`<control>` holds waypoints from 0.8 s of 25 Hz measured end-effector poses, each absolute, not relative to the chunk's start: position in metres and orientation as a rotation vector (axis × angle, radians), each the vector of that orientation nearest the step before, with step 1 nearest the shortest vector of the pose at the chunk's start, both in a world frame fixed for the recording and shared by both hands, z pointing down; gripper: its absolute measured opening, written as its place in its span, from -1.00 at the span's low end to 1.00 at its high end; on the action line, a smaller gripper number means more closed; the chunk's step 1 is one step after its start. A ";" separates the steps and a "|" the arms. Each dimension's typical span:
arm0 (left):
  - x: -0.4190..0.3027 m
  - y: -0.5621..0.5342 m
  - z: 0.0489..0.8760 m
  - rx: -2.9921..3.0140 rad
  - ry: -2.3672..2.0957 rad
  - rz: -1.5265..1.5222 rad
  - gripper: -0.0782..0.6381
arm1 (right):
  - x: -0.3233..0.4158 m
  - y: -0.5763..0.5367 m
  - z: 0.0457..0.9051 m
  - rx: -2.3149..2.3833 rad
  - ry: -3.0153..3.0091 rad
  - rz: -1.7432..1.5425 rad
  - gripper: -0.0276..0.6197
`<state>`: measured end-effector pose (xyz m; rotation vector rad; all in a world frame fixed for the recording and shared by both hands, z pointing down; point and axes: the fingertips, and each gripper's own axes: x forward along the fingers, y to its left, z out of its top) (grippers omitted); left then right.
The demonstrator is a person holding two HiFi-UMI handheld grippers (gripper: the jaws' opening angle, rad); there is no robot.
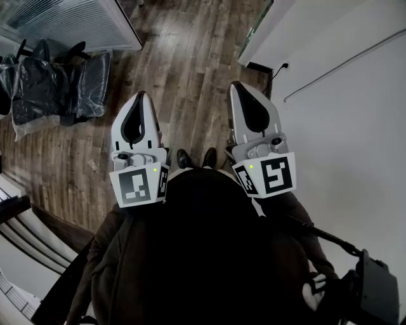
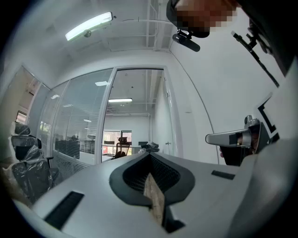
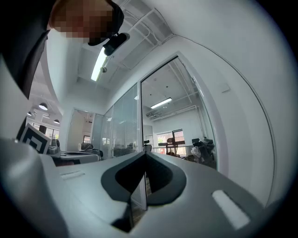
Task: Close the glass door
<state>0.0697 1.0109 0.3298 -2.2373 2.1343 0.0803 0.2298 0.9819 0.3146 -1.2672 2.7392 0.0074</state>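
Note:
A doorway (image 2: 132,116) in a glass wall lies ahead of me, with an office beyond it. The glass door (image 2: 166,114) stands swung open at the doorway's right side, seen nearly edge-on. From the right gripper view the same opening (image 3: 177,125) shows beside a tall glass pane (image 3: 125,125). In the head view both grippers are held side by side at waist height over the wood floor, pointing forward. My left gripper (image 1: 141,94) (image 2: 150,153) is shut with nothing in it. My right gripper (image 1: 235,84) (image 3: 145,152) is shut and empty too. Neither touches the door.
Office chairs wrapped in plastic (image 1: 57,82) stand at the left, below a panel with blinds (image 1: 70,19). A white wall (image 1: 342,127) runs along the right. My shoes (image 1: 193,159) are on the wood floor (image 1: 184,57), which stretches ahead.

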 end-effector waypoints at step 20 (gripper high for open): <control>0.080 0.990 0.335 -2.212 2.179 0.052 -0.79 | 0.240 0.958 0.322 -1.209 2.756 -0.034 -0.91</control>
